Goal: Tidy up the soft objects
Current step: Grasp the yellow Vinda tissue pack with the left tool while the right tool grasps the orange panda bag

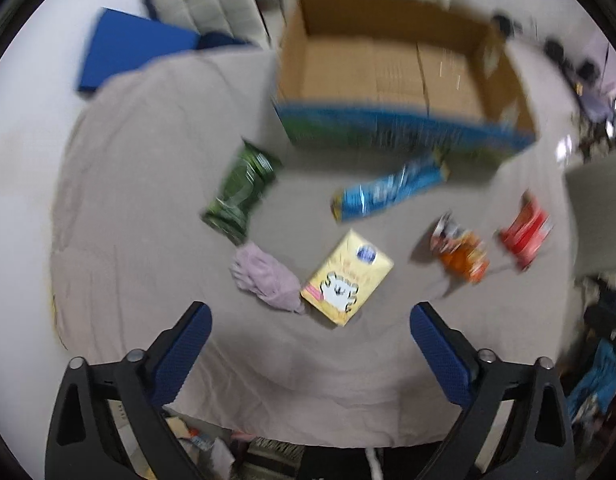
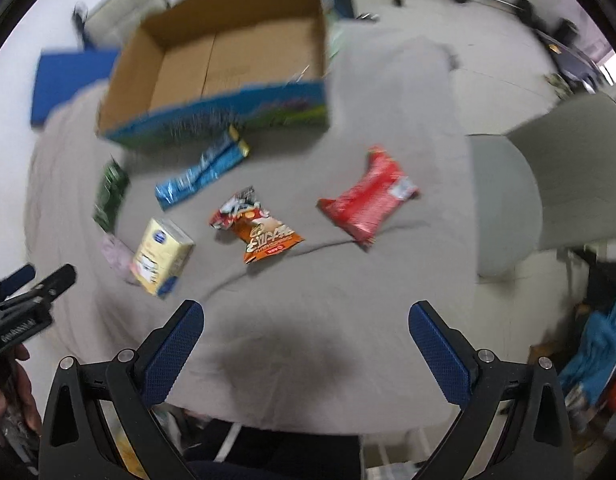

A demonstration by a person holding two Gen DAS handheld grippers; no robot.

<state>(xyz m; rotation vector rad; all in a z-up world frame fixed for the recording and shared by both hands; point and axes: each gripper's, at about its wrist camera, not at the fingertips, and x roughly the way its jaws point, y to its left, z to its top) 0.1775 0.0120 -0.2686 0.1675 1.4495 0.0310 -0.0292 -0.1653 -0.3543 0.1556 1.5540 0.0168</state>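
I hold both grippers spread wide, gripping nothing, above the cloth-covered table. Ahead of my left gripper lie the yellow pack and, touching it on the left, the pink cloth; the green bag and blue bag lie beyond, before the open cardboard box. Ahead of my right gripper sit the orange bag and red bag.

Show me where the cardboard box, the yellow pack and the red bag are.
cardboard box (image 2: pixel 156 92): right wrist view, inner left wall.
yellow pack (image 1: pixel 345 278): left wrist view, middle of its printed face.
red bag (image 2: pixel 369 196): right wrist view, middle of the wrapper.
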